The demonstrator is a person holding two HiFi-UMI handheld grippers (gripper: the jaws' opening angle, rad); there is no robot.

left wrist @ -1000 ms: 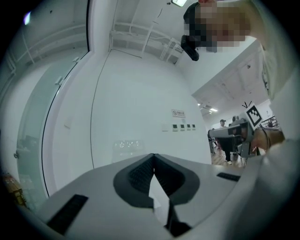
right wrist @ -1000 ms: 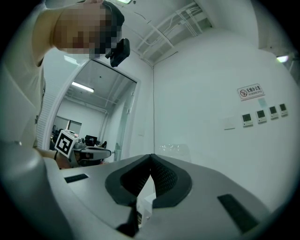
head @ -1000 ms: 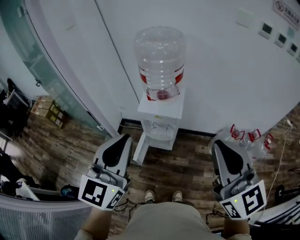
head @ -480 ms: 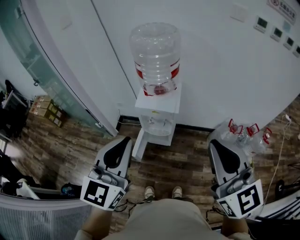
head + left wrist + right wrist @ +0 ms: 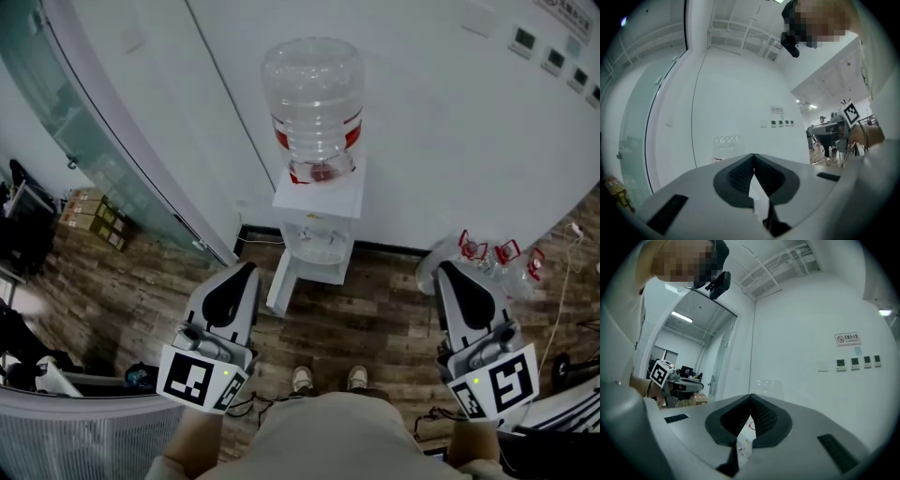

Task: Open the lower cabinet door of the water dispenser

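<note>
White and boxy, the dispenser (image 5: 317, 211) stands against the wall (image 5: 422, 141) under its bottle (image 5: 314, 103). As we judge it, the door (image 5: 284, 281) low on its left side is swung open, angling out over the floor. We hold the left gripper (image 5: 247, 269) and right gripper (image 5: 448, 268) level, well short of it, fingers (image 5: 740, 174) together on nothing. Any reach to that door should go low, toward its free edge.

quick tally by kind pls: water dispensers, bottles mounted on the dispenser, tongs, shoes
water dispenser: 1
mounted water bottle: 1
tongs: 2 (left tongs, right tongs)
shoes: 2
total: 6
</note>
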